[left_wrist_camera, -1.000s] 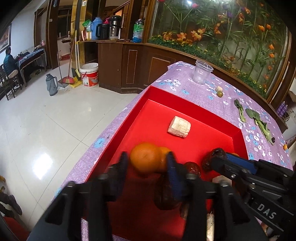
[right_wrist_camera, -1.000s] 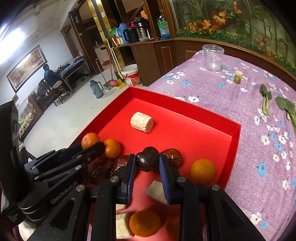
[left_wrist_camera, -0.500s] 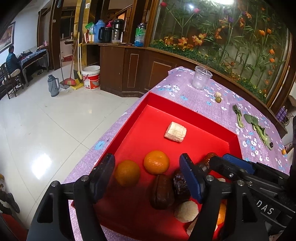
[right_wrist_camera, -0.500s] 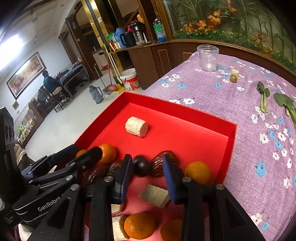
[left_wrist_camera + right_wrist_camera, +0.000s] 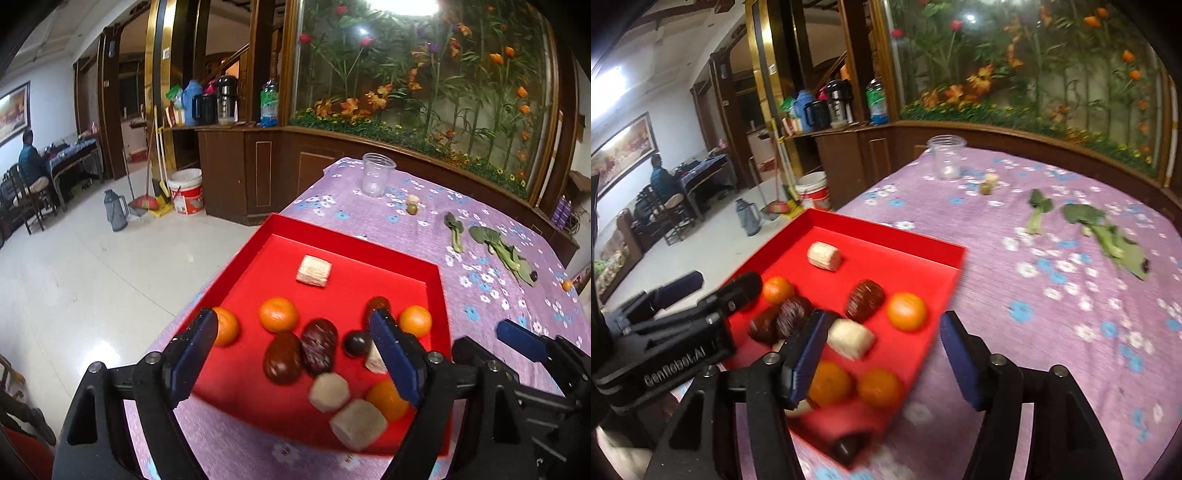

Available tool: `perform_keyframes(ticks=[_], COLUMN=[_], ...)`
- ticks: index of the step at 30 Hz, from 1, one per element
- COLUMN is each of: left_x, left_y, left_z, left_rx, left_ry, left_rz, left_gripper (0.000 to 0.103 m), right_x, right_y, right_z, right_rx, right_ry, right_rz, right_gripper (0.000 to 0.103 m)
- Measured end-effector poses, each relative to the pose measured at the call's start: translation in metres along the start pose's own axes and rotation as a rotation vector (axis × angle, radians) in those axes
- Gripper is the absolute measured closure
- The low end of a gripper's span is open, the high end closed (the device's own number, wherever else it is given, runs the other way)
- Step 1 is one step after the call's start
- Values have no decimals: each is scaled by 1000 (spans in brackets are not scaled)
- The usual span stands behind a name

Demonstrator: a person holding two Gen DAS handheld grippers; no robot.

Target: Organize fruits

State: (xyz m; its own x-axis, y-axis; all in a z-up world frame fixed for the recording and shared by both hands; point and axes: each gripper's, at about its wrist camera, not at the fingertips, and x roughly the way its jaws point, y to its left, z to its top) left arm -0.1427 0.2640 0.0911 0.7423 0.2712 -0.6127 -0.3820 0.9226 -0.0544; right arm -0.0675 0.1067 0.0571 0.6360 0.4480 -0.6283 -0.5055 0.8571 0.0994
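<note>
Fruits (image 5: 277, 314) lie in red tray (image 5: 343, 243) beneath left tool (image 5: 295, 341) and right tool (image 5: 881, 341); both wide apart, holding nothing

Left gripper (image 5: 295, 354), right gripper (image 5: 882, 354): fingers spread.

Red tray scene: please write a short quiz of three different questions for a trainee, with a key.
1. True or false: the left gripper holds an orange.
2. Multiple choice: where does the clear cup stand? A) in the red tray B) on the purple cloth beyond the tray C) on the floor
3. Fill in: the pale block that lies alone at the tray's far end is ____ from the other food.

Key: 1. False, its jaws are open and empty. 2. B. 3. apart.
</note>
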Motion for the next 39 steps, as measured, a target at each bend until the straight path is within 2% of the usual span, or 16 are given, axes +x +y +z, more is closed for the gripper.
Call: perform_keyframes(ticks=[4, 12, 17, 24, 27, 31, 35, 39], left_x=[-15, -51, -79, -111, -110, -105, -92, -77], left_y=[-15, -34, -42, -50, -57, -65, -63, -60], left_z=[-8, -17, -20, -29, -31, -33, -29, -31], left_rx=[29, 40, 32, 21, 47, 73, 53, 36], left_ry=[-49, -162, -276, -385, -364, -311, -209, -136], left_rz=[42, 79, 146, 178, 183, 142, 52, 36], left_gripper=[14, 9, 0, 0, 0, 0, 0, 0], right_x=[-18, -37, -50, -63, -64, -67, -69, -69], right_y=[-13, -21, -21, -23, -24, -25, -27, -24], right_z=[-20, -46, -51, -56, -59, -63, -65, -65], right_rx=[22, 50, 41, 38, 40, 37, 32, 24], right_ry=[-20, -23, -54, -92, -91, -91, -96, -96], right_rz=[-51, -69, -66, -66, -65, -70, -87, -89], right_gripper=[29, 24, 22, 16, 15, 14, 11, 10])
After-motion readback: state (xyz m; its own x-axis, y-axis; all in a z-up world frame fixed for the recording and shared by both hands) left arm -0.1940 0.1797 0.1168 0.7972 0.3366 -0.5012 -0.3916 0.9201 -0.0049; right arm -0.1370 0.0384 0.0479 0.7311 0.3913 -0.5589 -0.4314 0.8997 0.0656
